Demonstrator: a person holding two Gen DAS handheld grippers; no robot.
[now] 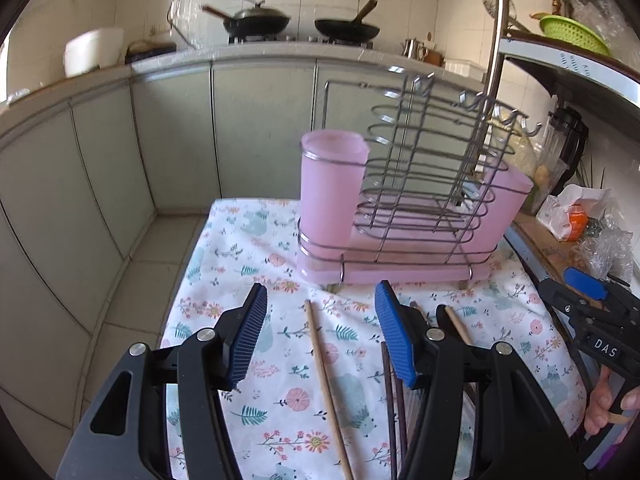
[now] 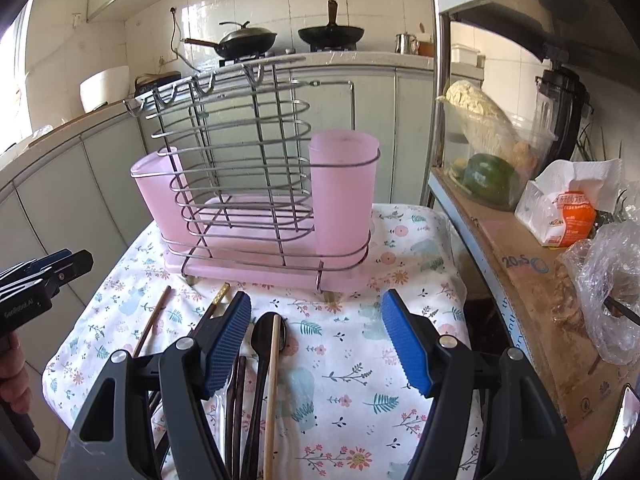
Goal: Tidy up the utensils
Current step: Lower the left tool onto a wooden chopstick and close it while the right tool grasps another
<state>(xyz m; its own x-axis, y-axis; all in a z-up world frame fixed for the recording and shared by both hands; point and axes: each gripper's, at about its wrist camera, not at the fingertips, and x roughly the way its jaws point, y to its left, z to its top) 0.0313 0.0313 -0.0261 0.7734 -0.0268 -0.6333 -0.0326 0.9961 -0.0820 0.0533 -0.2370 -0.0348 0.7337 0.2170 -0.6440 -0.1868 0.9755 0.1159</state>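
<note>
The left gripper (image 1: 320,334) hangs just above the floral cloth (image 1: 280,400) with its jaws released, the blue pads (image 1: 248,340) well apart and nothing between them. A light wooden chopstick (image 1: 326,384) lies on the cloth in the gap, touching neither pad; dark chopsticks (image 1: 390,408) lie under the right-hand finger. The right gripper (image 2: 316,338) is likewise released and empty. Below it, toward its left pad, lie a black spoon (image 2: 266,344), a light chopstick (image 2: 273,380) across the spoon's bowl, and dark sticks (image 2: 240,392) partly hidden by the finger. Two more lie farther left: a brown chopstick (image 2: 154,318) and a gold-tipped one (image 2: 219,298). Behind the utensils stands the wire rack (image 2: 240,152) on its pink tray (image 2: 280,270), with a pink cup (image 2: 344,196) at each end (the other cup (image 2: 160,196) is on the far side in the right wrist view). No utensil shows in the rack or cups. All utensils lie on the cloth, just in front of the tray.
</note>
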